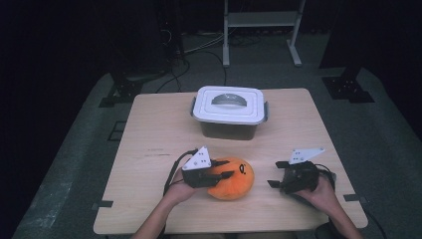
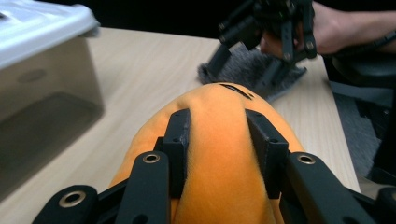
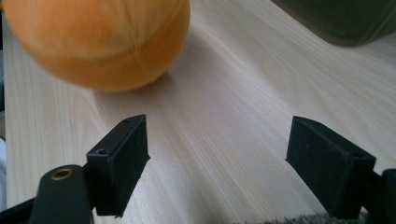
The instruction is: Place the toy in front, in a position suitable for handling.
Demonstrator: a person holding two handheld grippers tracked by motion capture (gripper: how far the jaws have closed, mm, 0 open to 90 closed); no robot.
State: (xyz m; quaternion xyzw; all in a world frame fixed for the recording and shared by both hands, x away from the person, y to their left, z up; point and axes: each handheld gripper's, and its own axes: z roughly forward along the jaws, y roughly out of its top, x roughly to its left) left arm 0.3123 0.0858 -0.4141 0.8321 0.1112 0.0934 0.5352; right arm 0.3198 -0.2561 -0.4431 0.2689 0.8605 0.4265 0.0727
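The orange plush toy (image 1: 231, 178) lies on the table (image 1: 149, 129) in front of the lidded plastic box (image 1: 229, 112), its embroidered face toward the right gripper (image 1: 276, 174), whose jaws stand apart. The left gripper (image 1: 223, 169) clamps the toy. The box's contents cannot be told.

A light wooden table (image 1: 149, 124) stands on grey carpet (image 1: 393, 149) in a dark room; a white metal frame (image 1: 261, 20) and black cables (image 1: 209, 47) lie behind it.

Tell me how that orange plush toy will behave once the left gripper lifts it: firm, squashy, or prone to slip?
Probably squashy: the orange plush toy bulges between the left gripper pads pressed into it. Likely light for its size, being stuffed fabric. Its fuzzy surface should resist slipping, though the rounded body may roll if released onto the table.
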